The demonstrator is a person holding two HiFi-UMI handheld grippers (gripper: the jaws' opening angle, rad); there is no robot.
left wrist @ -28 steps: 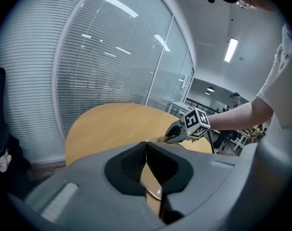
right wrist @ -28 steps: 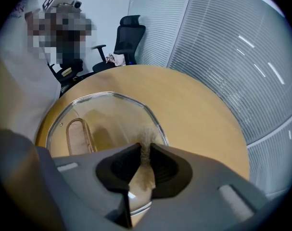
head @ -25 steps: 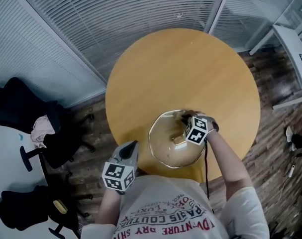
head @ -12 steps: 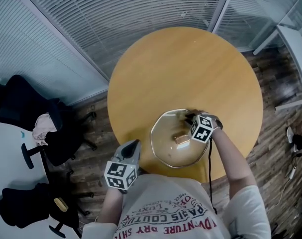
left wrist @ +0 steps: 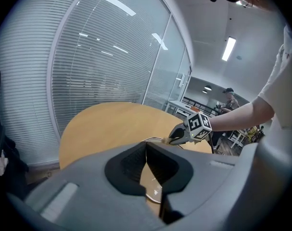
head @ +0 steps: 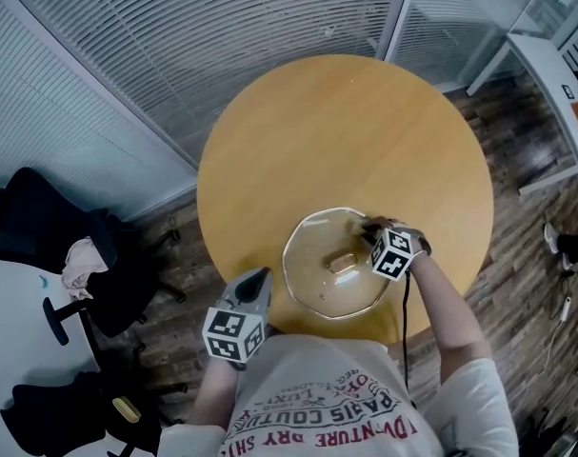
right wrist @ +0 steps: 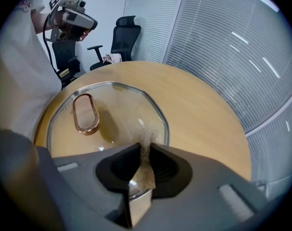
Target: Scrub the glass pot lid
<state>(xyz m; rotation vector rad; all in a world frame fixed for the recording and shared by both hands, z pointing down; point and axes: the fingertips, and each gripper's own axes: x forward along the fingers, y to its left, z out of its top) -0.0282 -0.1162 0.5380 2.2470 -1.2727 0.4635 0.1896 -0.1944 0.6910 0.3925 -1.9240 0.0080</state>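
Note:
The glass pot lid (head: 317,272) lies flat on the round wooden table (head: 346,131) near its front edge, its copper loop handle (head: 342,263) on top. My right gripper (head: 372,228) is at the lid's far right rim, shut on a brown scrub pad (right wrist: 146,150) whose frayed tip touches the glass (right wrist: 117,109) just inside the rim. The handle (right wrist: 84,113) is to the pad's left. My left gripper (head: 259,278) is shut with nothing in it and hangs off the table's near left edge, apart from the lid (left wrist: 153,189).
Black office chairs (head: 50,236) stand on the floor to the left, one with a cloth on it. Blinds on glass walls run behind the table. A white desk (head: 555,74) is at the far right. The table's far half is bare wood.
My right gripper has slid with the pad from near the handle out toward the lid's right rim. The left gripper has stayed put.

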